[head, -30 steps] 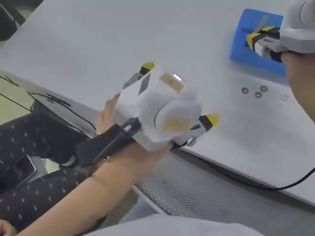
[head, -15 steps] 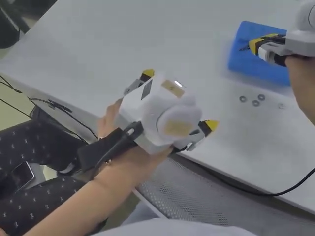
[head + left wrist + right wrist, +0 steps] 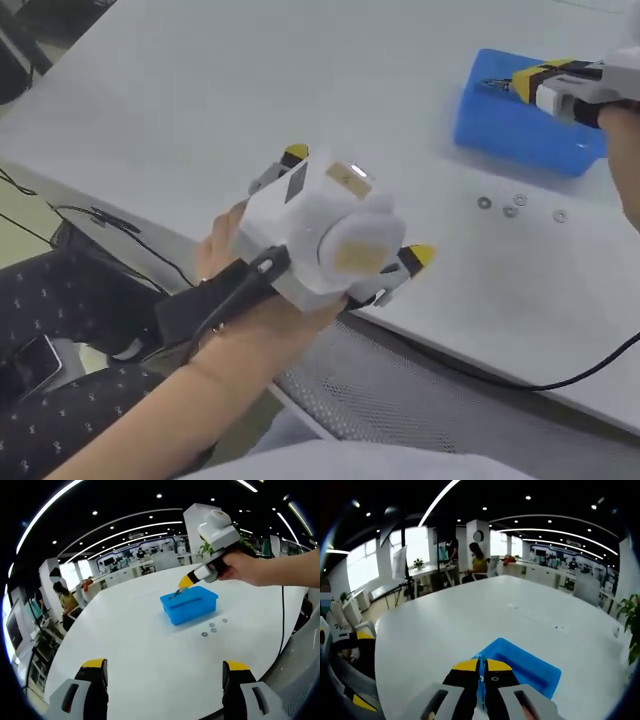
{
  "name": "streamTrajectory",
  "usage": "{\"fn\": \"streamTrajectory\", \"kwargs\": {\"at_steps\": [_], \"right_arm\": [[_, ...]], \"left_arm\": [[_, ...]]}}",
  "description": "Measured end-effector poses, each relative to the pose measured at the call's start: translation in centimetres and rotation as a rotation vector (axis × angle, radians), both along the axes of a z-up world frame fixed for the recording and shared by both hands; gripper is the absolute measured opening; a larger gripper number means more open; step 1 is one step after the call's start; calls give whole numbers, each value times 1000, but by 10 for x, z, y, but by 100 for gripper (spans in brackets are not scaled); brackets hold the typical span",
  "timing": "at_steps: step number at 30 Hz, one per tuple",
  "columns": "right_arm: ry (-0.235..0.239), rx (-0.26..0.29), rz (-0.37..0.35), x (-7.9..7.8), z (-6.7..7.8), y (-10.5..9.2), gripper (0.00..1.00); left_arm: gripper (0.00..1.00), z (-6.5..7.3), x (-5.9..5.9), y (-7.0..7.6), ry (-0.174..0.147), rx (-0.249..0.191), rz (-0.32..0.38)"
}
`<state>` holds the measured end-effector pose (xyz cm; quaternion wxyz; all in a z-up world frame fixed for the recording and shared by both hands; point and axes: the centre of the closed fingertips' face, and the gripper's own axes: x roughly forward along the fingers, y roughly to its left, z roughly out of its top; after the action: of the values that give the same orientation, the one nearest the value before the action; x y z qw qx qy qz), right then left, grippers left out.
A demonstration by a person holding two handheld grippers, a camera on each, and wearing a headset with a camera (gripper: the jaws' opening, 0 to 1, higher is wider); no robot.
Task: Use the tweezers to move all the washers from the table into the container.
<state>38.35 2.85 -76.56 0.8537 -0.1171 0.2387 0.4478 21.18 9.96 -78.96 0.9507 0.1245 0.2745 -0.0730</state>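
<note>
Several small metal washers point(image 3: 510, 211) point(image 3: 213, 629) lie on the white table, just in front of the blue container point(image 3: 520, 130) point(image 3: 190, 605) point(image 3: 530, 667). My right gripper point(image 3: 520, 83) point(image 3: 192, 580) point(image 3: 481, 666) is shut on thin blue tweezers point(image 3: 492, 85) point(image 3: 481, 677), whose tip hangs over the container's left part. My left gripper point(image 3: 357, 204) point(image 3: 165, 666) hovers open at the table's near edge, far from the washers, with nothing between its jaws.
The table's near edge point(image 3: 440, 340) runs below the left gripper, with a perforated grey panel under it. A black cable point(image 3: 560, 375) trails over that edge at the right. A person's legs and a phone point(image 3: 35, 360) are at the lower left. Other people stand far off in the room.
The head camera has shifted, so the container sits lower in view. The right gripper with the tweezers stays over the container, a little nearer its left end. The left gripper has hardly moved.
</note>
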Motion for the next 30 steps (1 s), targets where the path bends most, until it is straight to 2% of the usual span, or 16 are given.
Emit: {"fn": "streamTrajectory", "kwargs": {"at_steps": [6, 12, 17, 24, 27, 29, 30], "right_arm": [[11, -1, 43, -18, 12, -6, 0], [51, -39, 89, -44, 8, -16, 0], [107, -122, 145, -75, -11, -31, 0], [162, -224, 225, -106, -29, -45, 0], [209, -271, 271, -120, -39, -51, 0], [226, -312, 287, -124, -47, -56, 0], [216, -318, 289, -124, -49, -55, 0]], "left_arm": [[97, 0, 0, 0, 2, 4, 0], [97, 0, 0, 0, 3, 7, -1], [97, 0, 0, 1, 2, 7, 1], [97, -1, -1, 0, 8, 5, -4], [97, -2, 0, 0, 11, 8, -4], [97, -2, 0, 0, 11, 7, -4], [97, -2, 0, 0, 13, 7, -4]]}}
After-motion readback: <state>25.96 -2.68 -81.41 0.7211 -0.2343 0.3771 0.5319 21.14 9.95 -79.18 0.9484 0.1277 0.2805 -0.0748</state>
